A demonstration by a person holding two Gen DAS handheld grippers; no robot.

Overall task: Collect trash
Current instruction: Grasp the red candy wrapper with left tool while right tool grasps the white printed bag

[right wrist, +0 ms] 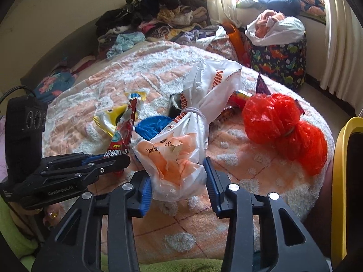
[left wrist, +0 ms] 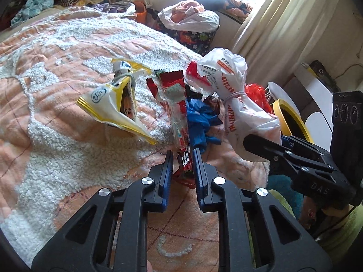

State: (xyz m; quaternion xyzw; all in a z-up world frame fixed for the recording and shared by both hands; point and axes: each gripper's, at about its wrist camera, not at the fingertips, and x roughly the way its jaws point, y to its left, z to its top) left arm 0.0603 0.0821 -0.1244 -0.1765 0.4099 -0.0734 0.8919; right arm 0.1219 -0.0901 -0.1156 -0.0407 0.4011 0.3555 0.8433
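My left gripper point(left wrist: 183, 158) is shut on a red snack wrapper point(left wrist: 185, 158) and holds it above the bed; it also shows in the right wrist view point(right wrist: 123, 136). My right gripper point(right wrist: 177, 176) is shut on a tied white plastic bag point(right wrist: 181, 158) with orange print, which also shows in the left wrist view point(left wrist: 236, 95). A yellow-white wrapper point(left wrist: 115, 104), a blue glove point(left wrist: 200, 120) and a tied red plastic bag point(right wrist: 283, 131) lie on the bed.
The bed has an orange-and-white fuzzy blanket point(left wrist: 56, 136). A yellow-rimmed bin point(right wrist: 340, 181) stands at the right edge. A dinosaur-print basket point(right wrist: 279, 61) with a white bag stands by the curtain. Clothes pile point(right wrist: 147, 18) at the far side.
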